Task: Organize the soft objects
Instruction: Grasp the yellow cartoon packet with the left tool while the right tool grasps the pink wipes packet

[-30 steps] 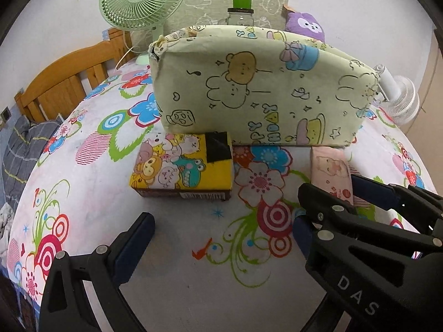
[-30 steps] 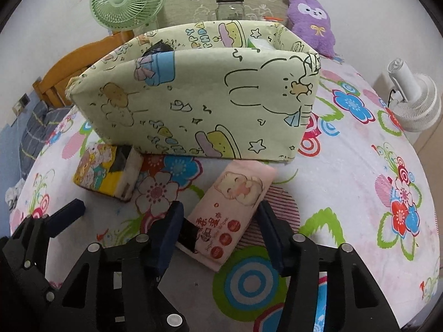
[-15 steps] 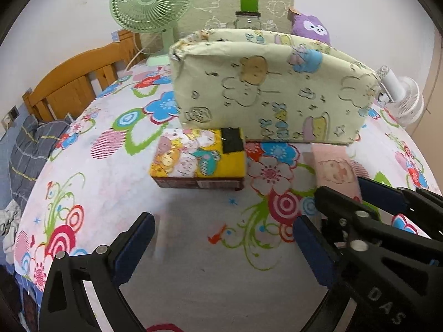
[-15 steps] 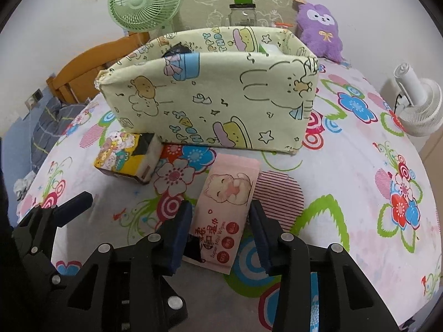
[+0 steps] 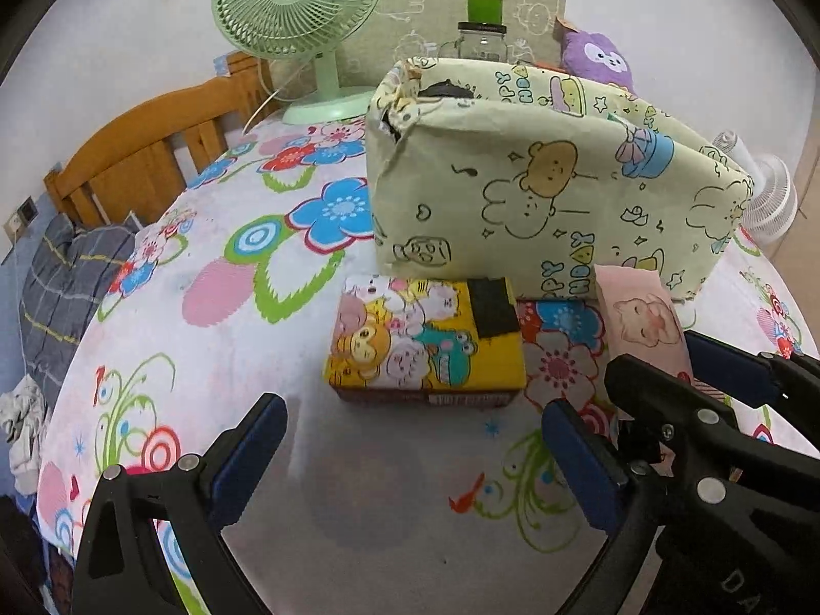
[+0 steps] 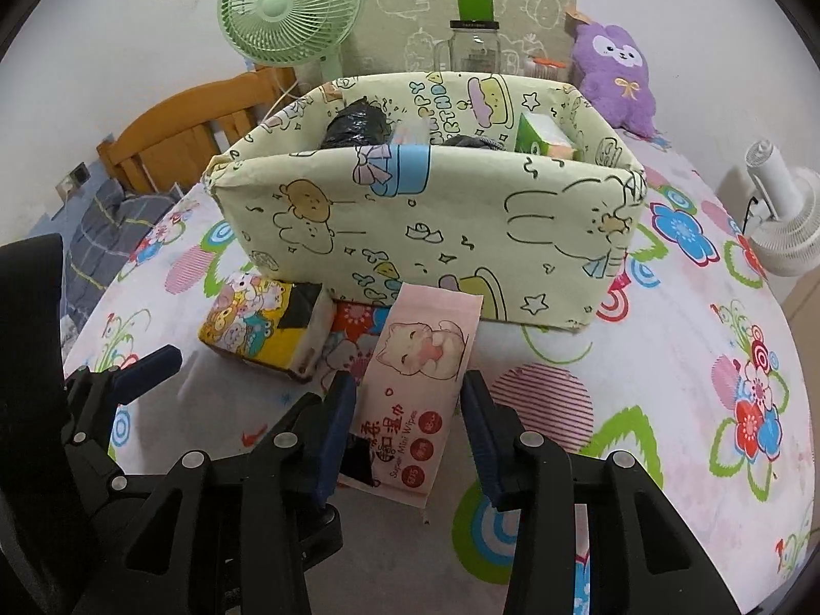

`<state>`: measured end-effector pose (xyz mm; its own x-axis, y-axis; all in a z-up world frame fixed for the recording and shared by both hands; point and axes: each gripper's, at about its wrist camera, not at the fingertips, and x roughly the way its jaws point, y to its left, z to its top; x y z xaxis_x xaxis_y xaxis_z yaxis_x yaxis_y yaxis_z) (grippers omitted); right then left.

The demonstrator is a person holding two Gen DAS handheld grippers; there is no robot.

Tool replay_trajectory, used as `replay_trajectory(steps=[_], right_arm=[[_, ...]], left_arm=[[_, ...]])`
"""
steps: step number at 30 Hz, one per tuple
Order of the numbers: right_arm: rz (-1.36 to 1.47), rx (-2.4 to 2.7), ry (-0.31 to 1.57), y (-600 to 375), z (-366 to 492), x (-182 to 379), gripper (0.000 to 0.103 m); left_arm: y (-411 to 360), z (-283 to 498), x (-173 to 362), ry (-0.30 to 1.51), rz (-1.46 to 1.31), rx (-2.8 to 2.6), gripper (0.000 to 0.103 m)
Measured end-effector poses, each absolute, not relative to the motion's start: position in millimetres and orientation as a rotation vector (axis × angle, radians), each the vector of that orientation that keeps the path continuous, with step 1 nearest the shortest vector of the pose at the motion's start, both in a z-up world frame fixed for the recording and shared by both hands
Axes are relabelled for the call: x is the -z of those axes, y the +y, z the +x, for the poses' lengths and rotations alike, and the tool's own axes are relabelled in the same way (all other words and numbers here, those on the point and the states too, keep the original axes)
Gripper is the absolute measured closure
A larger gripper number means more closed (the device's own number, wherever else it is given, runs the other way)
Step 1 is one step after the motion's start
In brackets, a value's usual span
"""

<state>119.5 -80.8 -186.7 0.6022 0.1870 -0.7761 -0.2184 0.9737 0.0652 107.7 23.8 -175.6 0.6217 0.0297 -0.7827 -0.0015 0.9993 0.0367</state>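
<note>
The right claw [image 6: 407, 412] has just been closing and now grips the pink wipes pack [image 6: 417, 374] by its sides, lifted off the flowered bed sheet [image 6: 666, 359] in front of the cartoon-printed fabric bin [image 6: 435, 225]. The left claw [image 5: 412, 441] stands wide with nothing between its pads, just short of the yellow tissue pack [image 5: 425, 341], which lies on the sheet touching the bin's front wall.

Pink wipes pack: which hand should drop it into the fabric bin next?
Right. The right gripper already holds the wipes pack between its jaws, lifted and pointing at the fabric bin. The left gripper is open and empty, facing the yellow tissue pack.
</note>
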Motion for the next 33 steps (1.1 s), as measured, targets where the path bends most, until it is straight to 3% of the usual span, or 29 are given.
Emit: replay_trajectory(steps=[4,7,13,18,21,23,33], right_arm=[[-0.037,-0.217,0.900,-80.2,123.2,186.6,0.058],[-0.027,-0.211,0.912,-81.9,126.4,187.2,0.074],[-0.007,-0.201,0.923,-84.7,132.7,189.8,0.074],[0.007,-0.218,0.918,-84.6,134.3,189.0,0.073],[0.002,-0.209,0.916,-83.5,135.4,188.1,0.063],[0.005,-0.207,0.913,-84.2,135.4,187.7,0.042],[-0.009,-0.207,0.950,-78.7,134.6,195.7,0.041]], left_arm=[[23.1,116.3,176.6,0.917,0.066,-0.025,0.003],[22.7,121.0,177.3,0.917,0.072,-0.022,0.005],[20.8,126.4,179.5,0.930,0.064,-0.002,0.010],[22.1,127.8,179.4,0.931,0.032,0.032,0.020],[21.7,127.9,178.9,0.928,0.027,0.048,0.026],[22.3,127.6,178.8,0.925,0.024,0.053,0.028],[29.2,111.6,178.4,0.919,0.023,0.045,0.029]])
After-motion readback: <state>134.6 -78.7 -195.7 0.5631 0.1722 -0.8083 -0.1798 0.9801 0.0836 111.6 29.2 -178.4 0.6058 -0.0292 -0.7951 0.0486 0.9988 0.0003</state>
